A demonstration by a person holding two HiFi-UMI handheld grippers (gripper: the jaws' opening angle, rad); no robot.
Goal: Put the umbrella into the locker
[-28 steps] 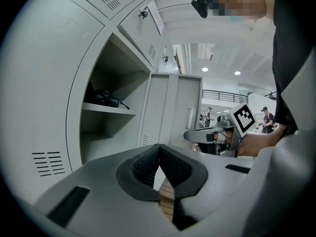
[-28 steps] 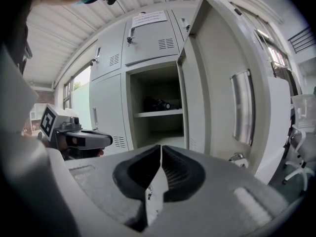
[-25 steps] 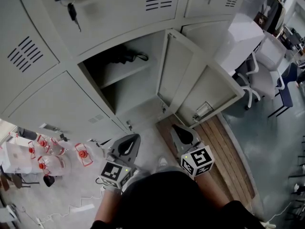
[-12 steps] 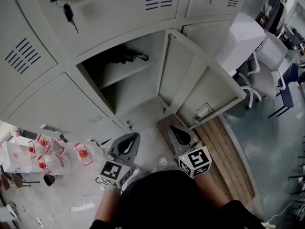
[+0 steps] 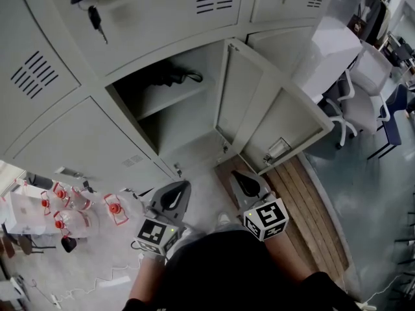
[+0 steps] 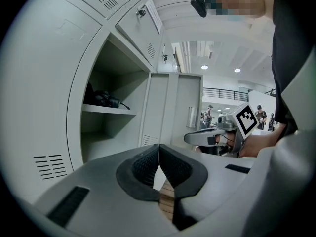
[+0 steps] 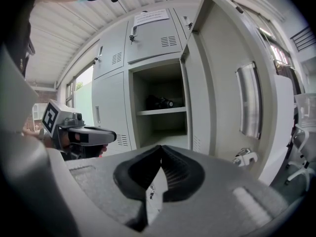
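Observation:
A black folded umbrella (image 5: 170, 78) lies on the upper shelf inside the open grey locker (image 5: 188, 138); it also shows as the umbrella (image 6: 104, 99) in the left gripper view and the umbrella (image 7: 159, 102) in the right gripper view. The locker door (image 5: 272, 112) stands swung open to the right. My left gripper (image 5: 174, 196) and right gripper (image 5: 245, 183) hover side by side in front of the locker, below its opening. Both are shut with nothing between the jaws. In their own views the left gripper (image 6: 159, 154) and right gripper (image 7: 161, 157) show pads pressed together.
Closed locker doors surround the open one, one with keys (image 5: 95, 16) hanging in its lock. Red-capped bottles (image 5: 65, 199) stand on the floor at left. A wooden pallet (image 5: 311, 206) lies under the door, and office chairs (image 5: 363, 109) stand at right.

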